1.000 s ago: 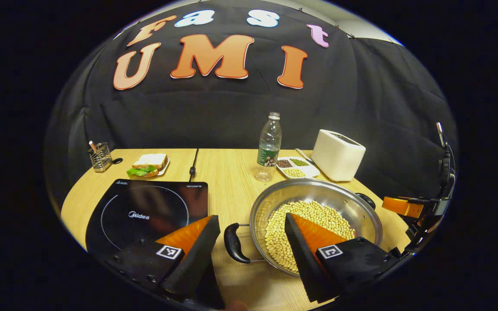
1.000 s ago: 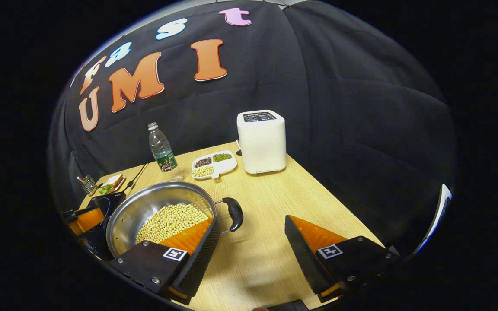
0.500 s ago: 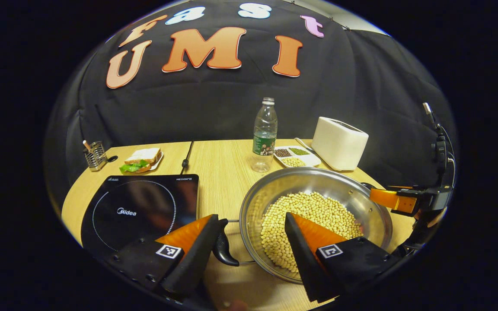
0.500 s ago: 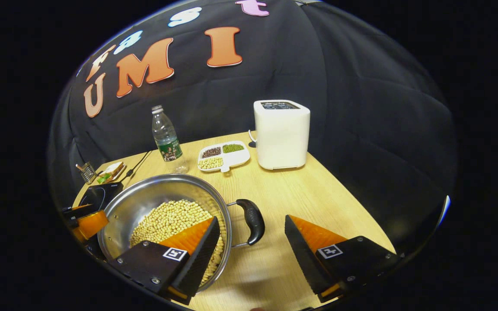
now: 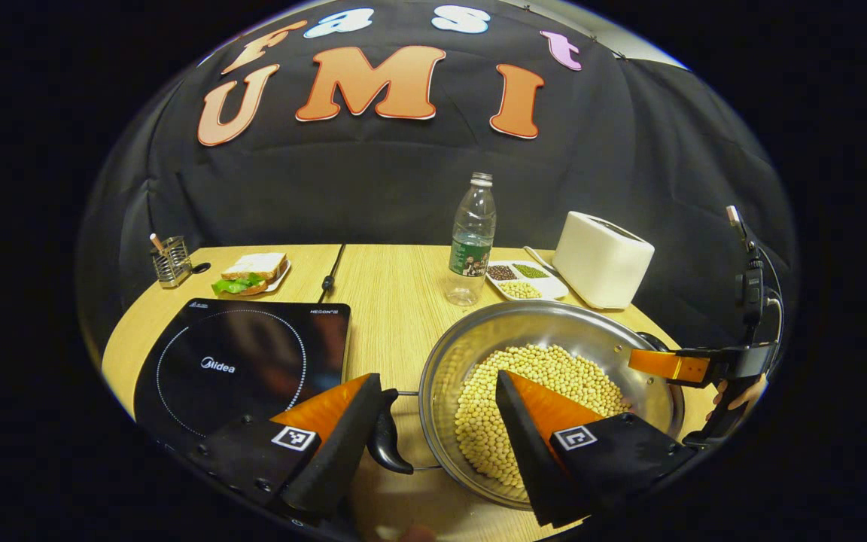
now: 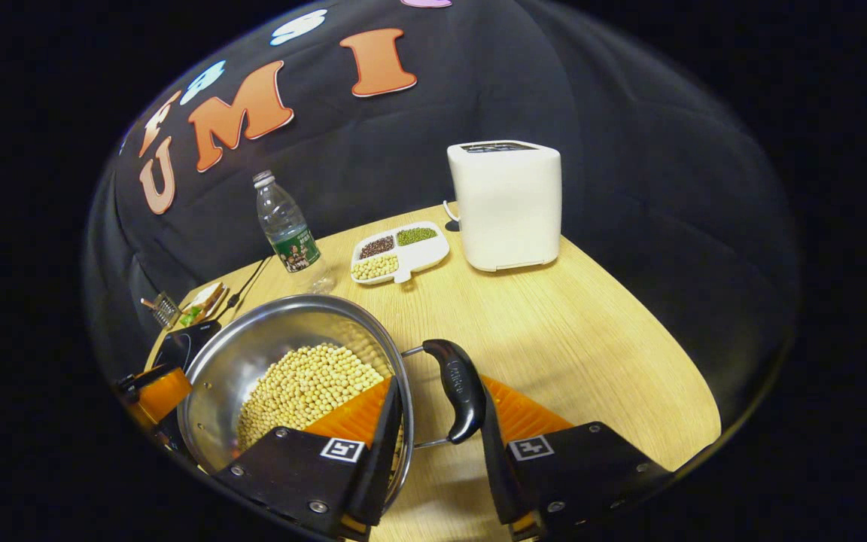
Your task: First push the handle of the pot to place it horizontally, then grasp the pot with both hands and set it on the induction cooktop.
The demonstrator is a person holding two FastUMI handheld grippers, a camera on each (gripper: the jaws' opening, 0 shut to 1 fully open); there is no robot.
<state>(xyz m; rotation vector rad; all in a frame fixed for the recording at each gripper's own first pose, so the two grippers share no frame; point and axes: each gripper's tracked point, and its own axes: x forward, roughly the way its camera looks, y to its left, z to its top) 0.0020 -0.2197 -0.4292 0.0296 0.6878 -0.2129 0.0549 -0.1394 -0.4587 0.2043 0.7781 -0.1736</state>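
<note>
The pot (image 5: 550, 391), steel and holding pale beans (image 5: 535, 406), is seen on the table (image 5: 396, 301), straight ahead of the left gripper (image 5: 437, 436). The left gripper's jaws are spread wide: one finger lies against the outer side of the pot's near handle (image 5: 387, 440), the other is over the beans inside the rim, so the handle and rim sit between them. No squeeze on the handle can be made out. The cooktop (image 5: 241, 365) lies flat on the table ahead and to the left of this gripper, just beside the pot, with nothing on it.

In the right gripper view the right gripper (image 6: 437, 436) is narrowed around the pot's (image 6: 290, 369) other handle (image 6: 460, 388). One finger is over the rim at the beans (image 6: 302, 388), the other sits against the handle's outer side. Whether both fingers press on the handle cannot be told. The left gripper (image 6: 155, 391) is seen past the pot's far rim.

Beyond the pot, a bottle (image 5: 470, 248), a divided dish (image 5: 525, 278) and a toaster (image 5: 603, 260) stand well ahead. A sandwich (image 5: 251, 272) and a wire holder (image 5: 170, 260) stand beyond the cooktop.
</note>
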